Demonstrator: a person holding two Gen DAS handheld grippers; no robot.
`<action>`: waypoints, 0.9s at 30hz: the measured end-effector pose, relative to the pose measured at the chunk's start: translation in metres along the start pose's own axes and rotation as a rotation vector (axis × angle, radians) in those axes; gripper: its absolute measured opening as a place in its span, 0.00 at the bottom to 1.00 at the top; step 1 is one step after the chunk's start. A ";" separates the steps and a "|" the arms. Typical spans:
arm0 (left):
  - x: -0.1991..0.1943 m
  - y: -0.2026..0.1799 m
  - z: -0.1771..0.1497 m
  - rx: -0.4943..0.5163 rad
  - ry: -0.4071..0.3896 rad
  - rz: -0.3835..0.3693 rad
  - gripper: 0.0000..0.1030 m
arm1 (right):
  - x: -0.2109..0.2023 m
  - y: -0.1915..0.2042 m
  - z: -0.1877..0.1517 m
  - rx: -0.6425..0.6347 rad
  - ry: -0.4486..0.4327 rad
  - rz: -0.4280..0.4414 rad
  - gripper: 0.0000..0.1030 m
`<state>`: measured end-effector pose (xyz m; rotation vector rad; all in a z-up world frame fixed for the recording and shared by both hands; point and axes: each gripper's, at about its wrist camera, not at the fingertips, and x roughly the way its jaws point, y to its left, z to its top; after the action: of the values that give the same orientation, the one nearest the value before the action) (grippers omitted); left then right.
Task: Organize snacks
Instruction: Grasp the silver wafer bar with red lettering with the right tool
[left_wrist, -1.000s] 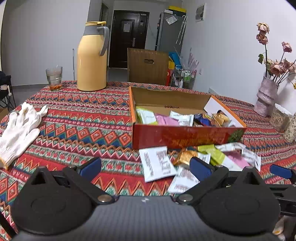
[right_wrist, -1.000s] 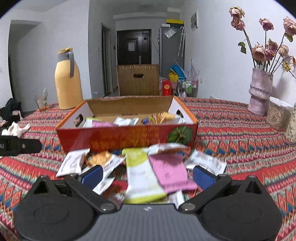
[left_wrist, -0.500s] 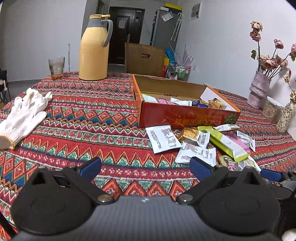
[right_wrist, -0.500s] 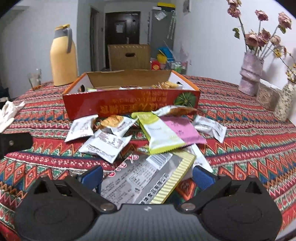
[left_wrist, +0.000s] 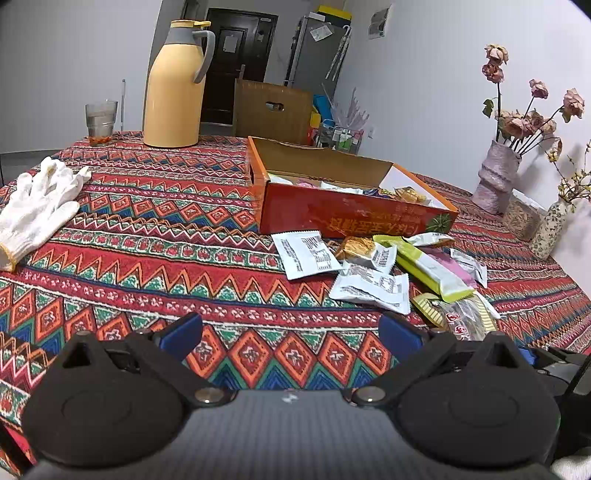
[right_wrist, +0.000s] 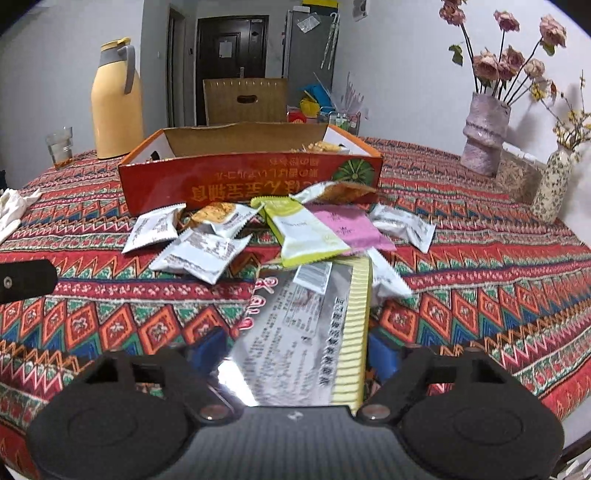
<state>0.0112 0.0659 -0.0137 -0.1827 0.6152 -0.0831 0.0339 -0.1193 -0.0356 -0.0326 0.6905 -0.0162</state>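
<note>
**Crinkly pack between closing claw**

Between the right claw jaws, which were closing, lay a flat foil snack pack on the counter, at six o'clock from the orange box. It looked light, slippery and crushable; its side edges seemed the best hold. Print was too blurred to read. The left claw stood open, empty.

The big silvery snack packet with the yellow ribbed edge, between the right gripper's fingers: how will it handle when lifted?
The silver packet looks like thin glossy film, so it is probably slippery. It looks flat and wide, so its far end may droop. The right gripper is closing around it; whether the pads already press on it is unclear.
</note>
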 end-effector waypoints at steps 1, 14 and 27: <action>0.000 -0.001 -0.001 0.000 0.001 -0.002 1.00 | -0.001 -0.002 -0.001 0.002 0.000 0.009 0.68; -0.011 -0.005 -0.008 -0.004 -0.003 0.010 1.00 | -0.010 -0.014 -0.006 0.025 -0.031 0.103 0.33; -0.019 -0.017 -0.005 -0.008 -0.013 0.033 1.00 | -0.036 -0.038 0.003 0.055 -0.138 0.146 0.32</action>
<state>-0.0073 0.0513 -0.0033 -0.1803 0.6052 -0.0472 0.0074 -0.1565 -0.0091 0.0686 0.5529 0.1060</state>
